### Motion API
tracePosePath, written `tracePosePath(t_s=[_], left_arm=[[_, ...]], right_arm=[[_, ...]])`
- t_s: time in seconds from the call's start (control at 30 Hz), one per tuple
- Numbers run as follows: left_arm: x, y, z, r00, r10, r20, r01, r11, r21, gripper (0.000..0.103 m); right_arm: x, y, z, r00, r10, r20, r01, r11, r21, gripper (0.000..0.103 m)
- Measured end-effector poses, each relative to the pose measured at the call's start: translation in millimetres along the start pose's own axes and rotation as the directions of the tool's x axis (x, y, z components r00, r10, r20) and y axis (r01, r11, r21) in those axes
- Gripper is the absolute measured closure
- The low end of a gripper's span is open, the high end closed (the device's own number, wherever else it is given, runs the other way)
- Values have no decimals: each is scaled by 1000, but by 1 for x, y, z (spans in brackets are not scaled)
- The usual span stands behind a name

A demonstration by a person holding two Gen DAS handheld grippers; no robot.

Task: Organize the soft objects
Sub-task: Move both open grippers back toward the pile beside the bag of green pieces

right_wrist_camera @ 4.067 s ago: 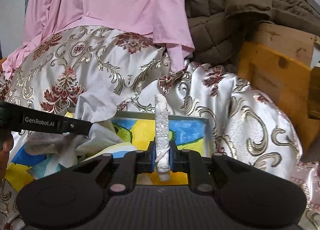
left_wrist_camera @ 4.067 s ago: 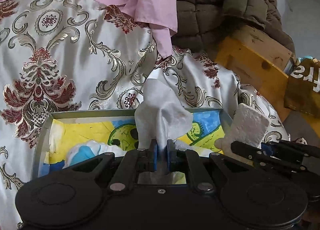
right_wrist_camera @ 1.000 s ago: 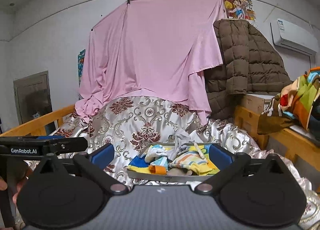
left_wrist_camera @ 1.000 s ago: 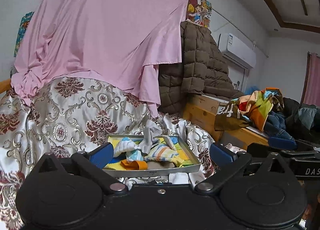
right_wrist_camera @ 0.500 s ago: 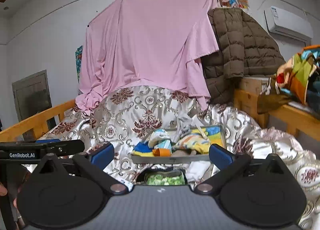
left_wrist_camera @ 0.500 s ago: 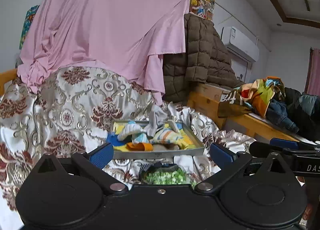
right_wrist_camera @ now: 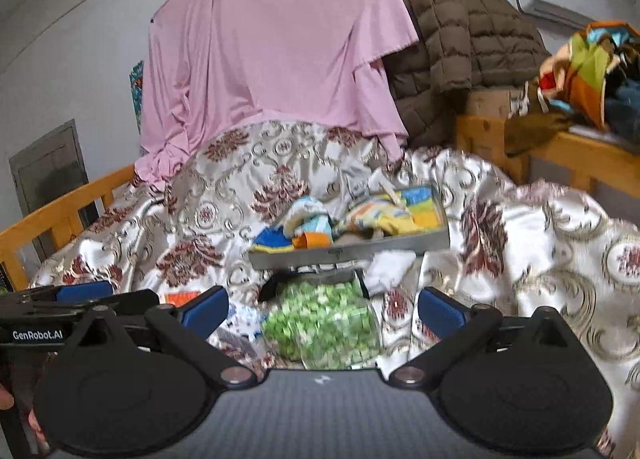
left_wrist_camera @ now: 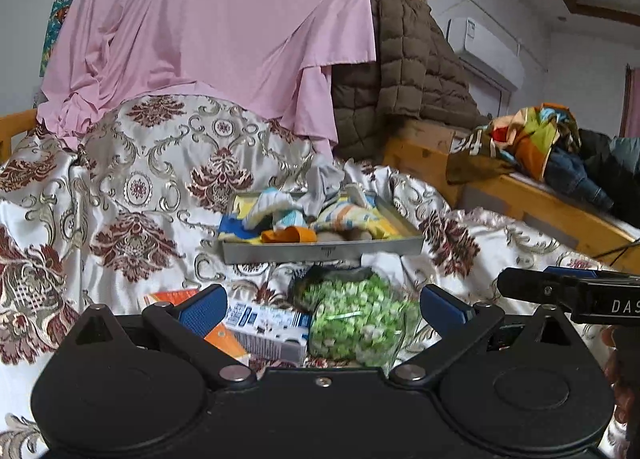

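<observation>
1. Satin bedspread (left_wrist_camera: 132, 187) with maroon and gold flourishes covers the whole work surface; a pink sheet (left_wrist_camera: 208, 27) hangs behind it and a brown quilted coat (left_wrist_camera: 404, 71) is draped to the right, over a wooden frame (left_wrist_camera: 424, 155)
2. On the bedspread sits a shallow metal tray (left_wrist_camera: 324, 249) holding a heap of soft cloth items (left_wrist_camera: 304, 213): white, blue, striped yellow and an orange piece at the front rim
3. Just in front of the tray lies a clear bag of green pieces (left_wrist_camera: 356, 319), and beside it, to the left, a small white and blue carton (left_wrist_camera: 268, 329) and an orange packet (left_wrist_camera: 172, 295)
4. Left gripper (left_wrist_camera: 320, 309) is held low and back from the tray, its blue-padded fingers (left_wrist_camera: 202, 309) spread wide with nothing between them
5. Right gripper (right_wrist_camera: 322, 309) is likewise spread wide and empty, with the green bag below the gap; this view is slightly blurred
6. Each wrist view catches the other gripper at its edge, and part of a hand (left_wrist_camera: 618, 383) shows at the far right of the left view
</observation>
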State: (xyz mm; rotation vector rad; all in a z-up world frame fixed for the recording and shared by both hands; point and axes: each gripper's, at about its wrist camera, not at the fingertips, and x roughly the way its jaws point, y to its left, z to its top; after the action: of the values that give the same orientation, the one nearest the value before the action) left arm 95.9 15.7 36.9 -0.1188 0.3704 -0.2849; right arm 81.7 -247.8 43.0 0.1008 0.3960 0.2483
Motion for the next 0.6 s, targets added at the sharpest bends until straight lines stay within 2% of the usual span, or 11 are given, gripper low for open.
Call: tracePosePath(t_s=[0.6], left_arm=[[24, 3, -36, 996, 36, -81, -31, 998, 56, 1]], right_arm=[[27, -6, -36, 991, -42, -130, 39, 999, -25, 0]])
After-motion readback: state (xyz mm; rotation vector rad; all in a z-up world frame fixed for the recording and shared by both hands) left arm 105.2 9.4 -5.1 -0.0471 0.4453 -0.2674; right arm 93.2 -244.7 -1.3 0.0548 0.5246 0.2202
